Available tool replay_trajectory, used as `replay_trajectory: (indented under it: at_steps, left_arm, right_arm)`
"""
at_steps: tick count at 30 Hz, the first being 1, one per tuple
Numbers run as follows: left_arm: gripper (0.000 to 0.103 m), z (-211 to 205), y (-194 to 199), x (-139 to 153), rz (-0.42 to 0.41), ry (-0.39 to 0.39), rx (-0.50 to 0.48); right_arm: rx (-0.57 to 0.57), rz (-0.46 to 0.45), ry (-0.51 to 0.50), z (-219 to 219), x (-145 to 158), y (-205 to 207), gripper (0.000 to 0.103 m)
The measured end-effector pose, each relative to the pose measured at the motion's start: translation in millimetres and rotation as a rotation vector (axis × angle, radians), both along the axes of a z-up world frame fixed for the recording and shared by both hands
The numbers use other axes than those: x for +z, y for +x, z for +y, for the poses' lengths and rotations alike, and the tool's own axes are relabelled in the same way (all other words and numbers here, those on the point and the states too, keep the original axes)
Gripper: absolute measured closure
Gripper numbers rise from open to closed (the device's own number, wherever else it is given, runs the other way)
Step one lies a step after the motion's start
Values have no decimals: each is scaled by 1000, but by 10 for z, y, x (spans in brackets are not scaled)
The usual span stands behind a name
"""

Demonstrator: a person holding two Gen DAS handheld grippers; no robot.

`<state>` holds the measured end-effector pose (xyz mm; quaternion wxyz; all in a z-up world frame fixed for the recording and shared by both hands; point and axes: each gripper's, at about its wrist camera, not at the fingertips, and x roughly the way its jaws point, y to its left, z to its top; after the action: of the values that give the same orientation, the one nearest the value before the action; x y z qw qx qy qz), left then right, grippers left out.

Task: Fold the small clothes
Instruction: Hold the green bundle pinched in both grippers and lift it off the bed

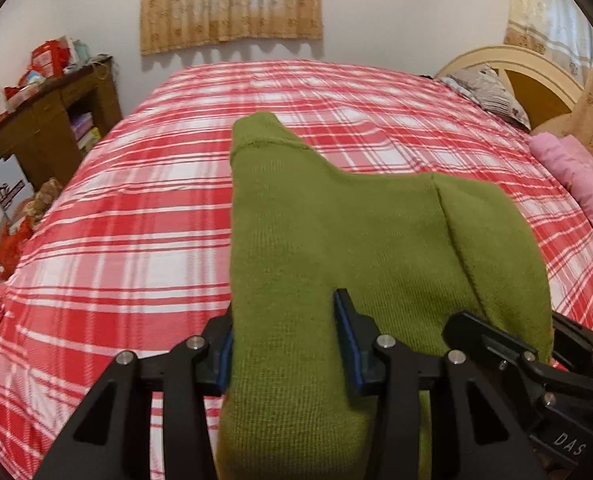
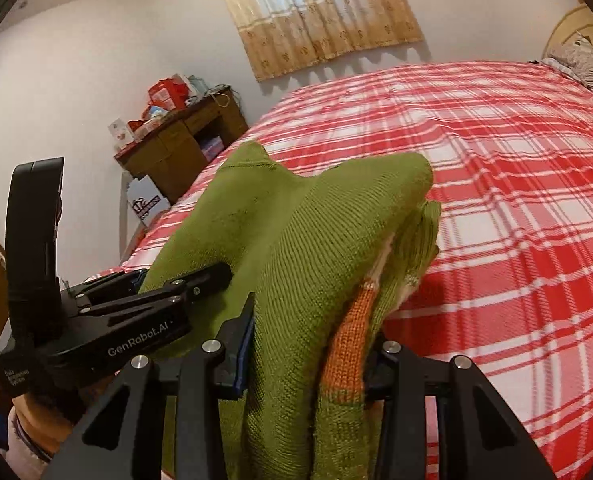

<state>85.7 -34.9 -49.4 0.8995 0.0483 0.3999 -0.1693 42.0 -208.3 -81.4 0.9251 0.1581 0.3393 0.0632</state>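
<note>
Bedroom w/ plaid-covered bed [image 1: 136,200]. Green knit garment [image 1: 336,240] is raised above the bed's near edge, pinched by left gripper [image 1: 284,344] and right gripper [image 2: 312,344] side by side, prob. so it drapes flat before folding; far end sags toward the cover.

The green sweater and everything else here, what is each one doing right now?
Green knitted sweater: bunched, lifted off the bed, held by both grippers.
Left gripper: shut on the sweater.
Right gripper: shut on the sweater.
Plaid bedspread: spread flat over the bed.
Curtain: drawn closed.
Wooden cabinet: cluttered on top.
Pink cloth: crumpled by the pillows.
</note>
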Motion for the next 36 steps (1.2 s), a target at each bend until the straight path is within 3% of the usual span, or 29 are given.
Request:
replay_trajectory:
  at_steps: [20,36]
  left_arm:
    - [59,874,-53,21,-13,17,205]
    - [59,1428,-46,46,-29,9,305]
  right_arm:
    - [148,-20,18,857,54,329,63]
    - [242,-33,13,1393,79,567,63]
